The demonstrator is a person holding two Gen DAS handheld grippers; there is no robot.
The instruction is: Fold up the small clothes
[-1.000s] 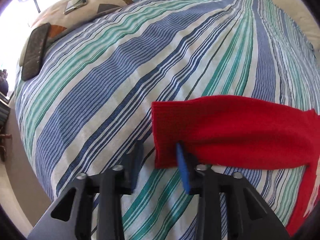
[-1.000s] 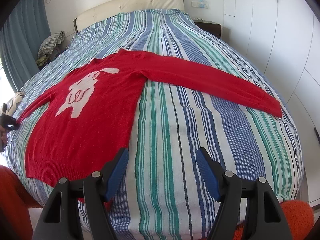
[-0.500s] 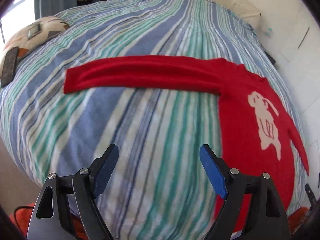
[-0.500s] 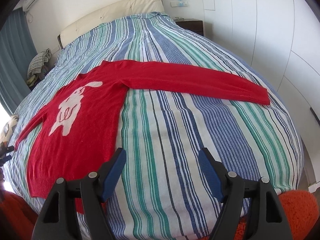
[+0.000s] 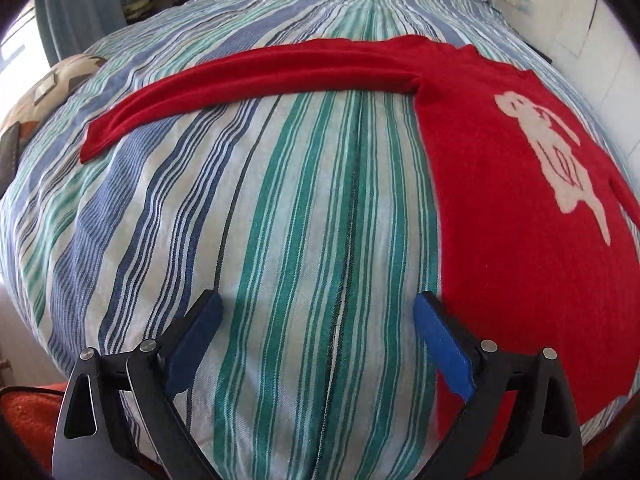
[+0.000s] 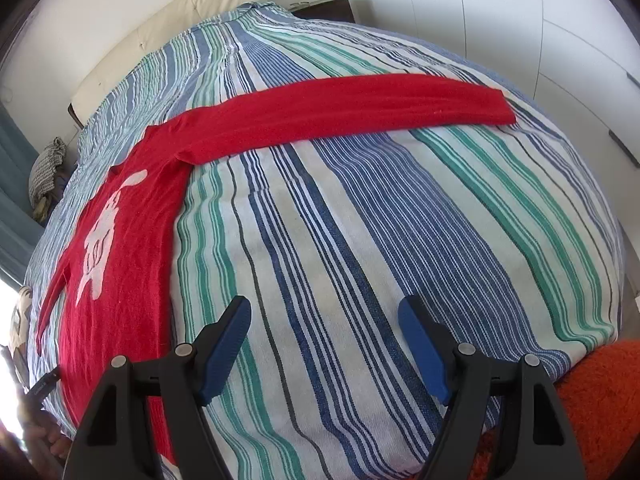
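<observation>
Left gripper [image 5: 318,320] view: pillow [image 5: 52,84] only.

Daylight fills the room, and I get both views bright. It pours in from a window [image 5: 16,40] at the far left of my left wrist view, blown out to white there, and again at the near left edge of the right wrist view. The striped bedspread [image 5: 280,220] is evenly lit with only soft shadows in its creases. Both fisheye lenses bulge the bed into a dome and darken the corners. The red sweater [image 6: 132,264] looks oversaturated, with its knit texture smeared. The left view is slightly soft with motion blur.
</observation>
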